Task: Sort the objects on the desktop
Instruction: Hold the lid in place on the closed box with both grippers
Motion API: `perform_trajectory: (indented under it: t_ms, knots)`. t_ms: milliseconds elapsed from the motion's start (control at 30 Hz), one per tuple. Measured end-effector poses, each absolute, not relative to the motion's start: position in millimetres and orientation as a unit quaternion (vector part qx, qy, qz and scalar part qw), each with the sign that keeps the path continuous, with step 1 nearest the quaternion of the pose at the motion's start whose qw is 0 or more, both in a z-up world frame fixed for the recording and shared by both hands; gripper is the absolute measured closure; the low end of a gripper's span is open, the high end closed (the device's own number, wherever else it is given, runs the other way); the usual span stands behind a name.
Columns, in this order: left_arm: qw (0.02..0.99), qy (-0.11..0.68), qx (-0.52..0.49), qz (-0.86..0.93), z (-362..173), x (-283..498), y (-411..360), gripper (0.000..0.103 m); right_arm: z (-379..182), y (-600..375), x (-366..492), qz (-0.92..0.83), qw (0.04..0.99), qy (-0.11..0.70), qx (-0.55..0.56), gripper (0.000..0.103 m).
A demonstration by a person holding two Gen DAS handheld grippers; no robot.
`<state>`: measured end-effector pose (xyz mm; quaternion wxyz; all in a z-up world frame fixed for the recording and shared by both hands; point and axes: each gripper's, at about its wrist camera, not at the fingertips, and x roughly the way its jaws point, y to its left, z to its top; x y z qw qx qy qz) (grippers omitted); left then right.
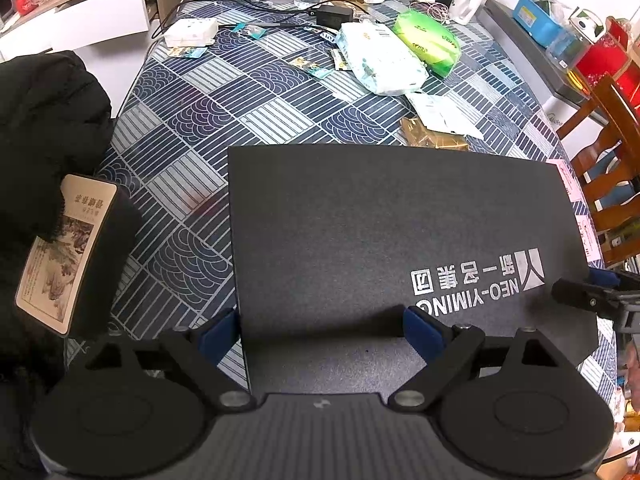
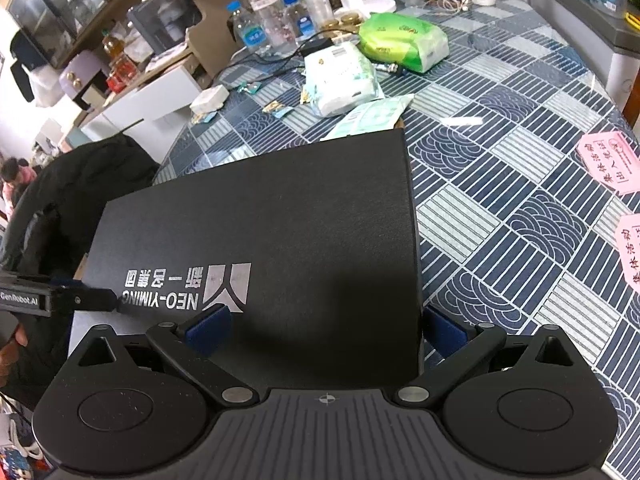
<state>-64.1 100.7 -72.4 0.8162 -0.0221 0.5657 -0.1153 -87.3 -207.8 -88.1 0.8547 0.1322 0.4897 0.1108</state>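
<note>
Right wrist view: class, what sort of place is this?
Probably a home dining room: a patterned tablecloth, water bottles, tissue packs and a wooden chair around a black box.

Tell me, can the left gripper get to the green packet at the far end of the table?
Probably not straight away. The left gripper sits wide open at the near edge of the big black box, and the green packet lies far beyond it, behind the white packet. It would likely have to go over the box.
</note>
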Motion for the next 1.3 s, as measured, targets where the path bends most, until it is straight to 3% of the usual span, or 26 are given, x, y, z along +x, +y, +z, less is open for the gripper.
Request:
perform_trajectory:
  t_ms: [1300]
  knots:
    - [0.820,0.563,-0.029,-0.100,-77.6,-62.2,99.8,0.000,-96.3,-196.9,-82.2,0.099,0.863,0.485,0.101,0.000]
